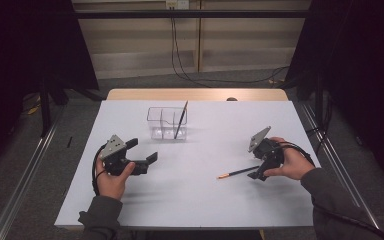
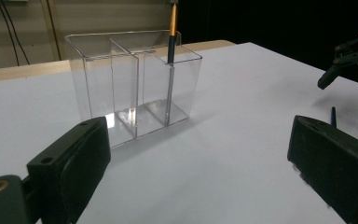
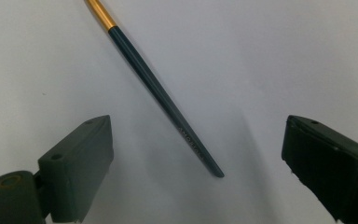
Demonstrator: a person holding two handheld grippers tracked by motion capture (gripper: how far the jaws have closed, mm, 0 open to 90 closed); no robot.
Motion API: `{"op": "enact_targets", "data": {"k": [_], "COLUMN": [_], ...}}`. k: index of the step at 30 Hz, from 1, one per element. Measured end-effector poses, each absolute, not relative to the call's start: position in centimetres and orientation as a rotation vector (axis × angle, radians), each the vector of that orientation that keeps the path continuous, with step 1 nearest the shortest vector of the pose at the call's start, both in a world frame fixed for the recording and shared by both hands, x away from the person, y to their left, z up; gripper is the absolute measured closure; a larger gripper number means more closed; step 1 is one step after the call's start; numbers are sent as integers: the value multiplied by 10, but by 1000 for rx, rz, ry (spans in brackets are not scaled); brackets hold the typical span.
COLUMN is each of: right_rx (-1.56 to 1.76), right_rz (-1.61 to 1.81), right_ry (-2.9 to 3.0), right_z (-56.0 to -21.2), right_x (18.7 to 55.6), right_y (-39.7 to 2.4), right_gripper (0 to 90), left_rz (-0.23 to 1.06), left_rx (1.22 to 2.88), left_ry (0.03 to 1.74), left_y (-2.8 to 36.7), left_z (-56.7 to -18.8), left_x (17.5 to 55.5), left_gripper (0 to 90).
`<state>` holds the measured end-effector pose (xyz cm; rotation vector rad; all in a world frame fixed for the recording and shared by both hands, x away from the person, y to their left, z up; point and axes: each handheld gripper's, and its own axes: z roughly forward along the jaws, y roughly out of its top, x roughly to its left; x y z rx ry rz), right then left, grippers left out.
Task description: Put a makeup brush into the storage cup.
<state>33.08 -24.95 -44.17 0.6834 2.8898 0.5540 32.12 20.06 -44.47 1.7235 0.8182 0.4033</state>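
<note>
Right claw [image 1: 258, 172] hangs tilted down over the tip of a loose pencil [image 1: 238, 172], jaws spread wide with the dark shaft lying between them and neither pad touching it; nothing is held. That pencil lies flat on the white table [image 1: 195, 200], well to the right of the clear organiser [image 1: 167, 123] and nearer the person. Left claw [image 1: 142, 155] rests low on the table, nearer the person and left of the organiser, pointing towards it, jaws equally wide and empty.

To my eye the step in hand is the pickup of the flat pencil. It looks best done by lowering until both pads straddle the shaft just above the table, then closing squarely across it, a little up from the tapered tip, where the thin end could slip out or roll. A grip nearer the middle should keep the pencil from swinging when it is tipped upright for the organiser.

Counting, largest first: one table; one organiser with three compartments as far as I can tell; two claws; two pencils, one loose on the table and the other pencil [image 1: 181, 119] standing tilted in the organiser's right-hand compartment, gold end up.
</note>
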Motion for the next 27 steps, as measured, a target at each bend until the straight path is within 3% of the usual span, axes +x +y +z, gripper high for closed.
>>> {"op": "enact_targets", "data": {"k": [14,15,27], "right_rx": [606,630,628], "right_rz": [538,544,525], "right_ry": [2926,2946,2958], "right_z": [-447,-447,-450], "right_x": [332,332,333], "right_y": [-249,-250,-248], "right_gripper": [272,342,426], "left_rz": [404,405,405], "left_rx": [1728,1728,1729], "left_ry": [818,818,815], "left_y": [200,200,200], "left_z": [-445,-445,-445], "left_x": [321,321,321], "left_gripper": [58,58,60]}}
